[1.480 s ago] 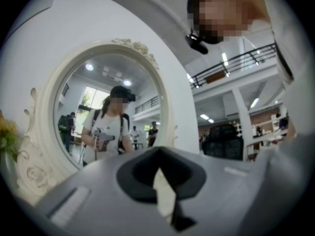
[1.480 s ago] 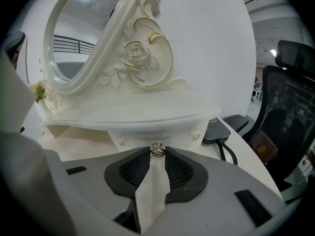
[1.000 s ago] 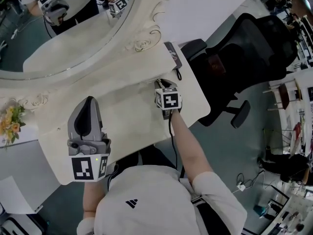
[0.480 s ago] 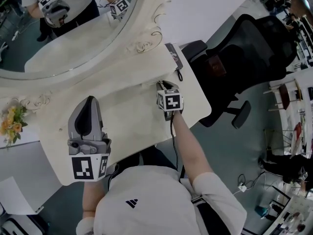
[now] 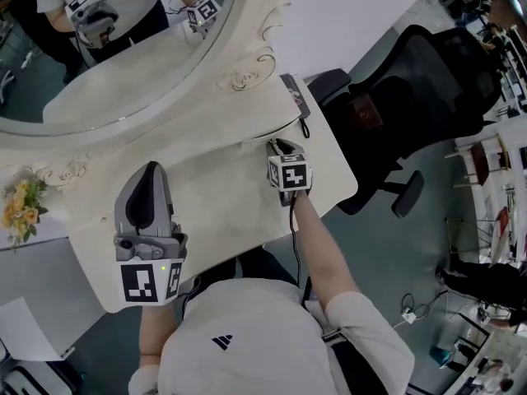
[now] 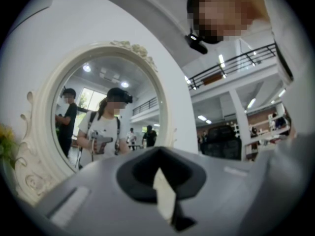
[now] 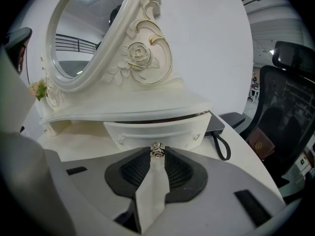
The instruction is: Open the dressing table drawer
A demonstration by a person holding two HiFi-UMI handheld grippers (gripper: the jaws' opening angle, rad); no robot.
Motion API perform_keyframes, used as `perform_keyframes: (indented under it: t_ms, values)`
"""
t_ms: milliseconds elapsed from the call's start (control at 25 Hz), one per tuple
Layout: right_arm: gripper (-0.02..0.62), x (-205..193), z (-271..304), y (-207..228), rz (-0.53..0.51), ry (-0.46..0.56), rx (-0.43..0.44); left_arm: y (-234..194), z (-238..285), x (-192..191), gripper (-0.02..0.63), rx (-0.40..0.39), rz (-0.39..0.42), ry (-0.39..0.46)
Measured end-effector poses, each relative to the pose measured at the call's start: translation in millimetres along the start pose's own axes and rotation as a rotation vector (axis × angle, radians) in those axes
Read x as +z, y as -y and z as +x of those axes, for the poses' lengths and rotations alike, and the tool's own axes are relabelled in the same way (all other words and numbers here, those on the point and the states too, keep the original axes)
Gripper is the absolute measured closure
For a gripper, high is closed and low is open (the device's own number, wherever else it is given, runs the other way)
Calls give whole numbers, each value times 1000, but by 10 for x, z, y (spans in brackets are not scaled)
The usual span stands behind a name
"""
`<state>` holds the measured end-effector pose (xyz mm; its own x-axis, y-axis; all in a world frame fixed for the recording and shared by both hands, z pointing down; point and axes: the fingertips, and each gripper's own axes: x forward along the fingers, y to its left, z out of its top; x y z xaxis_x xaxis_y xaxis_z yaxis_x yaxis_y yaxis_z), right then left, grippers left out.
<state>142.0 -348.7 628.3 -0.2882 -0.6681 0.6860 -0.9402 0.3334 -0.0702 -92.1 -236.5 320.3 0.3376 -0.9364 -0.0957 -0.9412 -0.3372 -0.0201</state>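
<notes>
We are in a big open workspace, half office and half lab, not a home. Up and to the right past the jaws of the left gripper (image 6: 160,150) we see the mezzanine railing (image 6: 231,65) and strip lights (image 6: 203,117) of a tall hall. Straight beyond them the mirror (image 6: 93,82) reflects people (image 6: 66,119) standing about. Right of the jaws of the right gripper (image 7: 157,152) a black office chair (image 7: 290,112) stands on a grey floor (image 5: 387,253), with cluttered desks (image 5: 504,196) further right. Only the dressing table (image 7: 74,144) looks domestic.

Head view: steeply down over dressing table (image 5: 222,196).
Left gripper view: level, toward mirror (image 6: 108,107).
Right gripper view: close on drawer knob (image 7: 157,150).
Shared: mirror.
</notes>
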Motion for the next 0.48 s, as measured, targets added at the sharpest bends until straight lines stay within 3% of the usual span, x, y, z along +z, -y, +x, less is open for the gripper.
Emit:
perform_keyframes:
  t_ms: [480]
  values:
    - [508,-31,-38,2,-9,-1,2,-14,39,-12,598,-1,0,-2]
